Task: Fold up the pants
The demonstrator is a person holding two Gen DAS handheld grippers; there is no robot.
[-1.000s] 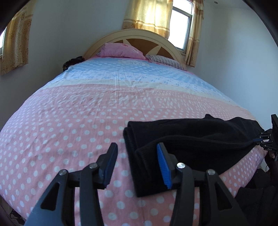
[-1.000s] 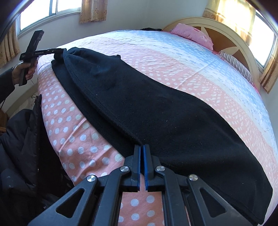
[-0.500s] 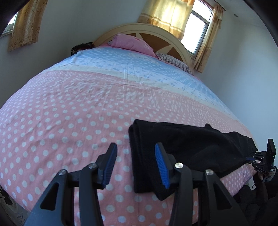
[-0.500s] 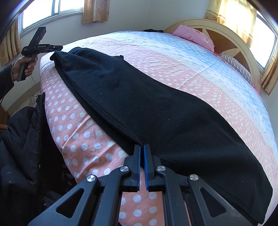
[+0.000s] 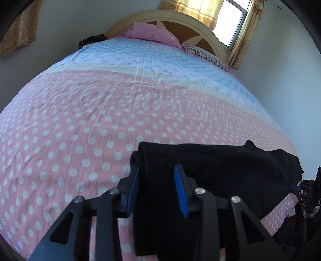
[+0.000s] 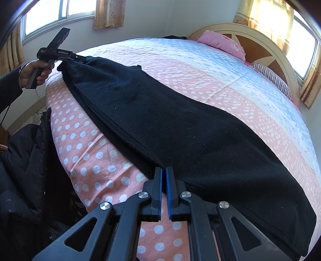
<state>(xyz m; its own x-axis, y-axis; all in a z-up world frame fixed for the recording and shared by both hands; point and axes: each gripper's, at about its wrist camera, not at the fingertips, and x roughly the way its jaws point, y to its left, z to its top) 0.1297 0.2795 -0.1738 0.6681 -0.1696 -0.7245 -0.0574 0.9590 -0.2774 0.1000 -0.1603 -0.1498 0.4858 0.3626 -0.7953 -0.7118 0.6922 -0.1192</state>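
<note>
Pants (image 6: 180, 124): black, lying flat along near bed (image 5: 100, 120) edge.
Left gripper (image 5: 156, 176): closing around pants' end.
Right gripper (image 6: 163, 174): pinching pants' edge.

Beyond the black pants (image 5: 230, 172), the bedspread (image 5: 100, 112) lies bare up to the pillows (image 5: 152, 34). A dark jacket (image 6: 22, 164) crowds the pants' near side.

Place: a home bedroom.
Showing it: a bed (image 5: 120, 104) lying under a dotted sheet, pillows (image 5: 154, 34) resting by the headboard (image 6: 266, 40), curtains (image 5: 200, 10) hanging.
</note>
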